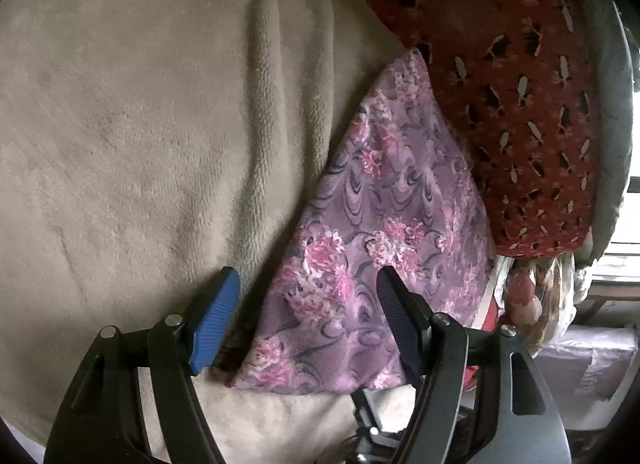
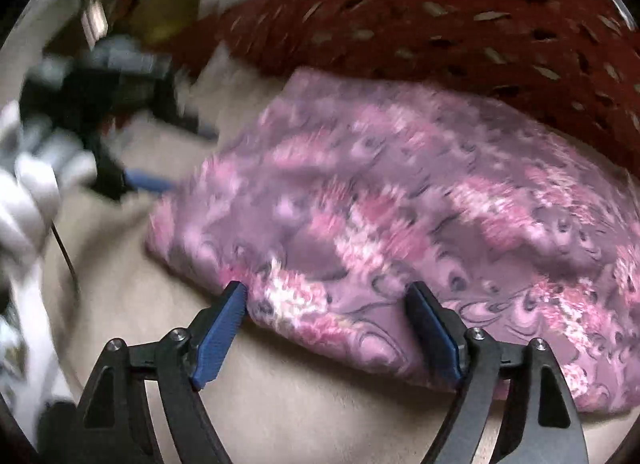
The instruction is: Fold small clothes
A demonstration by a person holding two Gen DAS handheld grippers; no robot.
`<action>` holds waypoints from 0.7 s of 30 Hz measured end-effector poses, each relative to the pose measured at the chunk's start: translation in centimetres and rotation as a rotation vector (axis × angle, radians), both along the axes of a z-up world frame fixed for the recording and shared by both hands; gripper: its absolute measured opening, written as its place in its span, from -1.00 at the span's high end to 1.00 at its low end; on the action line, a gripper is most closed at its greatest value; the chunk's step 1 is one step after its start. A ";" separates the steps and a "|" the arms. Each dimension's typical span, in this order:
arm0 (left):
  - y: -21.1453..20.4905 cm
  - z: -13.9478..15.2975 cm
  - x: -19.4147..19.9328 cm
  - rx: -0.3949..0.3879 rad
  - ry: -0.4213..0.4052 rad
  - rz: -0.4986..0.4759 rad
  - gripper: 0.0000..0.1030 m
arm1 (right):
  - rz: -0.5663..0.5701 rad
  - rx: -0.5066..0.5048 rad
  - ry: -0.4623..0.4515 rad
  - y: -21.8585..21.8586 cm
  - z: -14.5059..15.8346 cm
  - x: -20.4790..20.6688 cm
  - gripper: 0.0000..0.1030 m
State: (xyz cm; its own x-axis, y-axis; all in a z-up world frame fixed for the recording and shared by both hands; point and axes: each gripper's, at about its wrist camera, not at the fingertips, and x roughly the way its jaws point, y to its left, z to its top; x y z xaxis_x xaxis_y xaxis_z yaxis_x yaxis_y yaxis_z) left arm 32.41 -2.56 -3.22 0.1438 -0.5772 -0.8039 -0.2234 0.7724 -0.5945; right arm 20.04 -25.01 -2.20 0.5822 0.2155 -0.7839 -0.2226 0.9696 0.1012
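We see the purple floral cloth (image 1: pixel 360 223) lying long toward the red blanket (image 1: pixel 500 83); left gripper (image 1: pixel 308 284) and right gripper (image 2: pixel 326 296) both stand apart, gripping nothing.

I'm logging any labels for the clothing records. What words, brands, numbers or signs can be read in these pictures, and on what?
None can be read.
The purple flowered cloth shows only its print, with no tag in view.
The red patterned fabric bears shapes, not letters.
The beige blanket is plain.
The right wrist view is too blurred to tell.
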 end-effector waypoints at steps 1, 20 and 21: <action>0.0 -0.1 0.0 -0.004 0.003 -0.001 -0.37 | 0.015 -0.020 -0.005 0.2 -0.2 0.0 -0.64; -0.3 0.5 2.1 -0.138 0.019 -0.039 -0.37 | 0.077 0.099 -0.085 0.2 2.9 1.5 0.70; -0.6 0.5 2.3 -0.145 0.019 -0.047 -0.37 | 0.055 0.169 -0.083 -0.9 3.2 1.5 0.71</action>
State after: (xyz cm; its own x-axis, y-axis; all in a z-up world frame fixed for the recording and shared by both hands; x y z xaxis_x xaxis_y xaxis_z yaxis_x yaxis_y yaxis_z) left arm 34.72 -3.19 -2.73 0.0996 -0.6934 -0.7136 -0.2015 0.6883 -0.6969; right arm 21.57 -25.90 0.95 0.6269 0.3736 -0.6837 -0.2890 0.9264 0.2412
